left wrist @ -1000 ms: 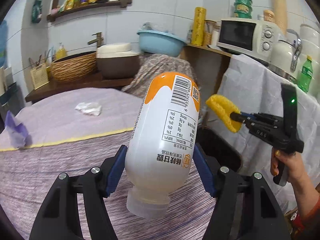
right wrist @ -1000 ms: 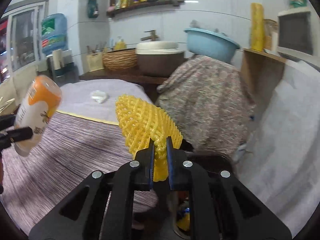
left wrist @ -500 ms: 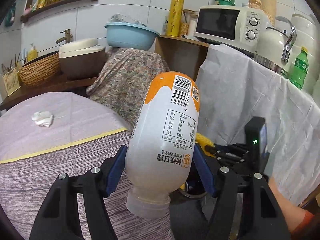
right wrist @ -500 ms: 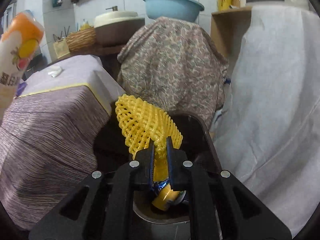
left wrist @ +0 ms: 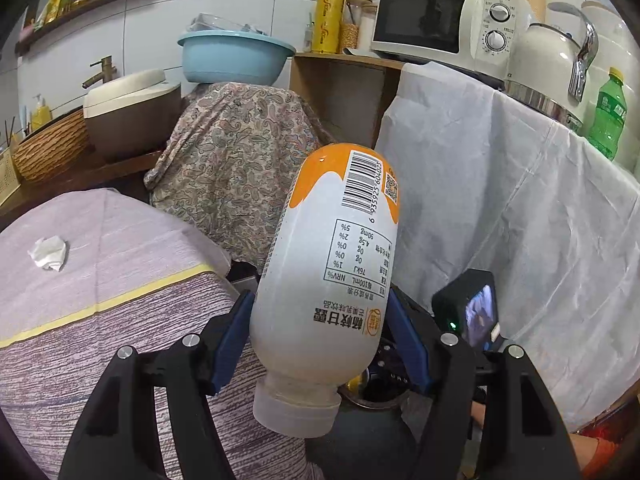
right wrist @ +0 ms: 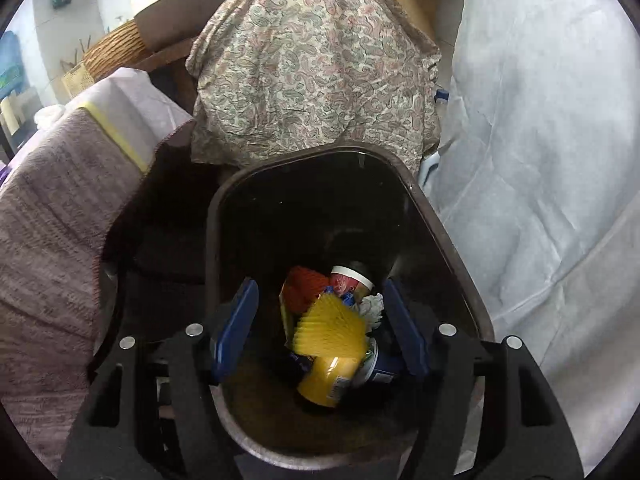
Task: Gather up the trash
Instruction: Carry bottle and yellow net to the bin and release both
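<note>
Trash of two kinds. A white plastic bottle [left wrist: 326, 280] with an orange base, barcode and printed nutrition panel is held upside down, its pale capped neck lowest, clamped between the blue pads of the left tongs [left wrist: 320, 340] beside the striped cloth of the table [left wrist: 100, 360]. A crumpled white tissue [left wrist: 48, 253] lies farther back on the same table. The right tongs [right wrist: 320, 332] hang over a dark bin [right wrist: 448, 240], their jaws opening and nothing between the pads. Below them, in the bin, a yellow foam net [right wrist: 330, 326] lies on a yellow can, a paper cup, orange mesh and other refuse.
</note>
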Demonstrator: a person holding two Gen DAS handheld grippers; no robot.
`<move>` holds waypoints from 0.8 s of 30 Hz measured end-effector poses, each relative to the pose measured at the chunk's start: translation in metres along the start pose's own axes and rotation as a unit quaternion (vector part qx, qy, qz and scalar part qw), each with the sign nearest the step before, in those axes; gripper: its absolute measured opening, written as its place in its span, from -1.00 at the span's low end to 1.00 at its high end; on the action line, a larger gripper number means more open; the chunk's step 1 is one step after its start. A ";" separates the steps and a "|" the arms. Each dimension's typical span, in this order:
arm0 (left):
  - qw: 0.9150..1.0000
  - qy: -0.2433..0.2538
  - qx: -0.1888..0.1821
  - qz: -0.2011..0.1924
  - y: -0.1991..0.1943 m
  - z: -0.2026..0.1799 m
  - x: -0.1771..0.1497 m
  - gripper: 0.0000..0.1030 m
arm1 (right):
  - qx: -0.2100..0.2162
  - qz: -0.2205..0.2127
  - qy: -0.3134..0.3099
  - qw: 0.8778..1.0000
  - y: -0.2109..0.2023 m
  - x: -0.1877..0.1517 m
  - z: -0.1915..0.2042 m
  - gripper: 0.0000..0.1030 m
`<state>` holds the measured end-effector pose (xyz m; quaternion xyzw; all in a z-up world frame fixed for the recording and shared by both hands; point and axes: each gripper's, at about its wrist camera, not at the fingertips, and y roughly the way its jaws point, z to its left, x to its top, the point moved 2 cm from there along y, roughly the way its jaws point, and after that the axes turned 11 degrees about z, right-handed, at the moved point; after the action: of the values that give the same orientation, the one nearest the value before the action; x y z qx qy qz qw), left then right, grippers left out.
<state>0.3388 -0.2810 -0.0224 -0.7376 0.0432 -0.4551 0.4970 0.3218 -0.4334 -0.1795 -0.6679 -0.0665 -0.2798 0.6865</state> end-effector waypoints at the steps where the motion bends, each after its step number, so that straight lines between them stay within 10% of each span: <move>1: 1.000 -0.001 -0.003 0.003 0.003 -0.001 0.002 0.28 | -0.003 -0.004 -0.003 1.000 -0.005 -0.003 0.001 0.29; 24: 0.989 0.007 -0.022 0.143 0.132 -0.061 0.017 0.29 | -0.021 -0.061 0.060 0.996 -0.121 -0.102 -0.037 0.55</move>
<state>0.3562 -0.3985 -0.1076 -0.7314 0.1619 -0.3840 0.5398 0.1691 -0.4327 -0.1245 -0.6589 -0.0603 -0.3620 0.6567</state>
